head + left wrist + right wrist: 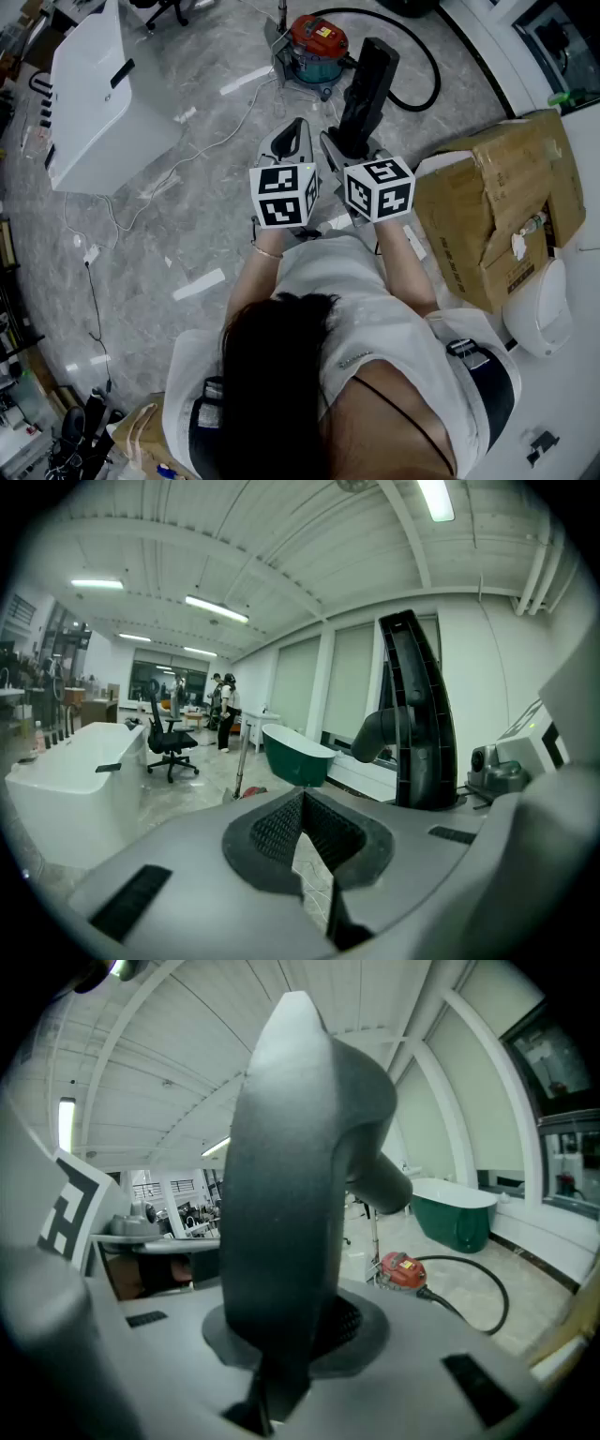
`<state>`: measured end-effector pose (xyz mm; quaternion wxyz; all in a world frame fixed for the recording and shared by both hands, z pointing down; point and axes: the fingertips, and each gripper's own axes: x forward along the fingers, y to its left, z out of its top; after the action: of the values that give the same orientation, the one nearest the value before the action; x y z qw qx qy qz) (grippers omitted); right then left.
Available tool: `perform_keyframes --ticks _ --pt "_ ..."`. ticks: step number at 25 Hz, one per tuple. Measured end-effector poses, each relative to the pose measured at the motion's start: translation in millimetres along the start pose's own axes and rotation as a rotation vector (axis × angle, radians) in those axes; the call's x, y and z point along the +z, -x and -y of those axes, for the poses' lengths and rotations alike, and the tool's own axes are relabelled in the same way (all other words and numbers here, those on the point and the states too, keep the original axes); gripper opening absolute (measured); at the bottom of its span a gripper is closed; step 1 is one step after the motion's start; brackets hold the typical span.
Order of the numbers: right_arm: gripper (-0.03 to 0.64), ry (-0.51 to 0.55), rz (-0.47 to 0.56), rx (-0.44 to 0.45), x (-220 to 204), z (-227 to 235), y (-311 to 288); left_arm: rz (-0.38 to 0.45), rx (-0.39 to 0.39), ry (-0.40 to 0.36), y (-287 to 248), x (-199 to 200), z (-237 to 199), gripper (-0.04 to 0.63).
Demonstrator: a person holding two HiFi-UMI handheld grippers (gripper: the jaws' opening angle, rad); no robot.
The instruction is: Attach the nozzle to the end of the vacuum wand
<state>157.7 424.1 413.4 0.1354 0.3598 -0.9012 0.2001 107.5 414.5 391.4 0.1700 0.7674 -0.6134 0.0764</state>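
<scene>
Two grippers, nearest first: left gripper (302,799) pinched closed, empty; right gripper (281,1340) narrowly clamped on black nozzle (281,1194). Beyond, on floor (187,216): red vacuum (403,1272), wand (375,1237) upright beside it. Nozzle picked up; joining to wand outstanding.

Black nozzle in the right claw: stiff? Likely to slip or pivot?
Probably stiff: the nozzle looks like moulded hard plastic. The right claw grips only one end, so the long free part may pivot. Its smooth surface could slip.

Forearms reach forward side by side; left claw (302,810) closed empty, right claw (281,1330) apparently clamping the nozzle (281,1185).
</scene>
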Motion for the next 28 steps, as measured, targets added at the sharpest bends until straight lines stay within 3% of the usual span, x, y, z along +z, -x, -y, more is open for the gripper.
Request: perform_keyframes --ticks 11,22,28 --pt "0.071 0.037 -0.02 0.024 -8 -7 6 -0.005 0.008 0.017 5 -6 6 0.003" --pt "0.071 0.003 -0.013 0.027 -13 -6 9 -0.018 0.011 0.01 8 -12 9 0.003" --pt "0.071 0.023 -0.026 -0.011 -13 1 8 -0.01 0.005 0.006 2 -5 10 0.003"
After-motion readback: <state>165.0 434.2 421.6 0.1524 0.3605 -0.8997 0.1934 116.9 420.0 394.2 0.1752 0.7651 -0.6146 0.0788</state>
